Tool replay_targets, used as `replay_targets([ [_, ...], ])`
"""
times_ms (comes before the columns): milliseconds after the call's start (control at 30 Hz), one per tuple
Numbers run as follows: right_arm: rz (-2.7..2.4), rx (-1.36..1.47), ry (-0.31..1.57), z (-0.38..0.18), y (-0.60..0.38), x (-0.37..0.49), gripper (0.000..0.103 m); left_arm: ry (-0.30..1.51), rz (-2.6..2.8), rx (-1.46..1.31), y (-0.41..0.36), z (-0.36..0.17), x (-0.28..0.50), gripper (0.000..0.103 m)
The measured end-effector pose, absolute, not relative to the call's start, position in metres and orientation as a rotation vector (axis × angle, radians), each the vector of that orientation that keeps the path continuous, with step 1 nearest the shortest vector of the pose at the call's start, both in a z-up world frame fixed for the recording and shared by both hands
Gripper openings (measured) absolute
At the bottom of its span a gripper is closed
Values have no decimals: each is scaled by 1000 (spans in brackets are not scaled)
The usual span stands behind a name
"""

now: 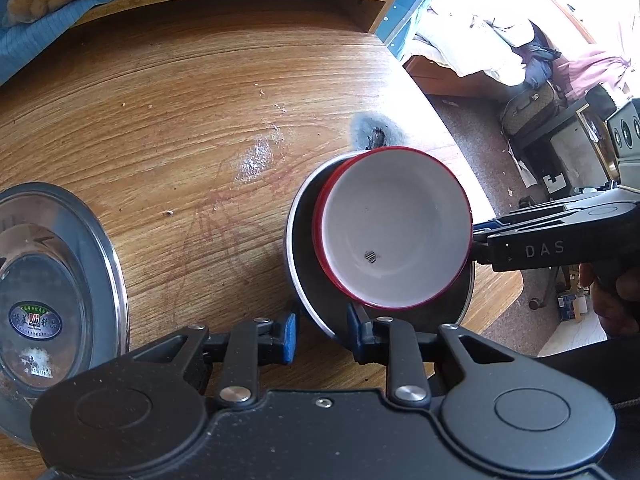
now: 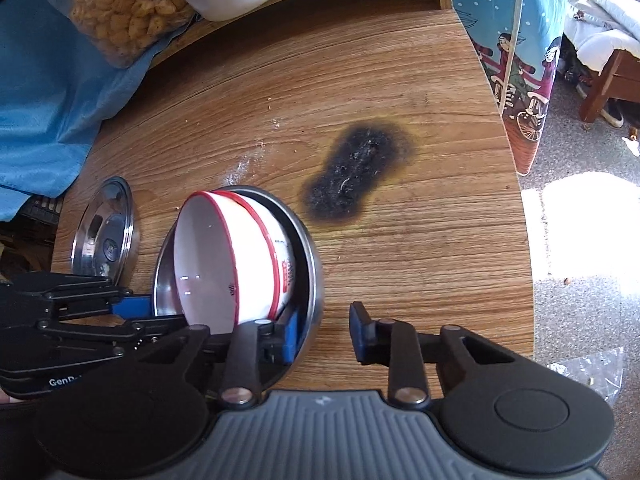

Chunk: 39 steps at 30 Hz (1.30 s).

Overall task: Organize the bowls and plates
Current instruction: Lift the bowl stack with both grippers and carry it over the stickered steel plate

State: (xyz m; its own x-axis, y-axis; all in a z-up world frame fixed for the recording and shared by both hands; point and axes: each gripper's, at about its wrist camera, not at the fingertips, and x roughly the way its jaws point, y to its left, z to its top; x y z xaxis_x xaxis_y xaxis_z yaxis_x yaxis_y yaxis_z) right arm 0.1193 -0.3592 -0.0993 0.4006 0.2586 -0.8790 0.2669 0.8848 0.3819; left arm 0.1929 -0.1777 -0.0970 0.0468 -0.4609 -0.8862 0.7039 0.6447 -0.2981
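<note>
Nearest, the left gripper stands with its jaws moderately wide, straddling the near rim of the stainless steel bowl: one pad outside the wall, the other inside. Nothing is clamped yet. On the right side of the same bowl, the right gripper does likewise, jaws wide, its inner pad tucked between the steel wall and the red-rimmed white enamel bowl that sits inside.

That enamel bowl is the trouble. It does not nest flat but leans, one side of its rim riding well above the steel rim (the right wrist view shows the tilt best). If the jaws shut on the thin steel rim and the two sides rise unevenly, the enamel bowl could slide, clatter or tip out. The right gripper's inner pad could also nudge or pinch it as it closes. The pair also sits near the worktop's right edge, so a spill that way would reach the floor.

To the left a stainless steel plate with a sticker lies well apart. Farther off is a black burn mark, then a bag of snacks on blue cloth.
</note>
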Motion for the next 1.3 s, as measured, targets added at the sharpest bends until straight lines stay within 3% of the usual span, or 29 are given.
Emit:
replay_targets([
  [200, 29, 600, 1158, -105, -366, 117, 15, 1234, -909, 211, -173, -98, 195, 26],
  [1300, 173, 392, 1142, -78, -304, 174, 15, 1130, -744, 18, -101, -69, 207, 24],
])
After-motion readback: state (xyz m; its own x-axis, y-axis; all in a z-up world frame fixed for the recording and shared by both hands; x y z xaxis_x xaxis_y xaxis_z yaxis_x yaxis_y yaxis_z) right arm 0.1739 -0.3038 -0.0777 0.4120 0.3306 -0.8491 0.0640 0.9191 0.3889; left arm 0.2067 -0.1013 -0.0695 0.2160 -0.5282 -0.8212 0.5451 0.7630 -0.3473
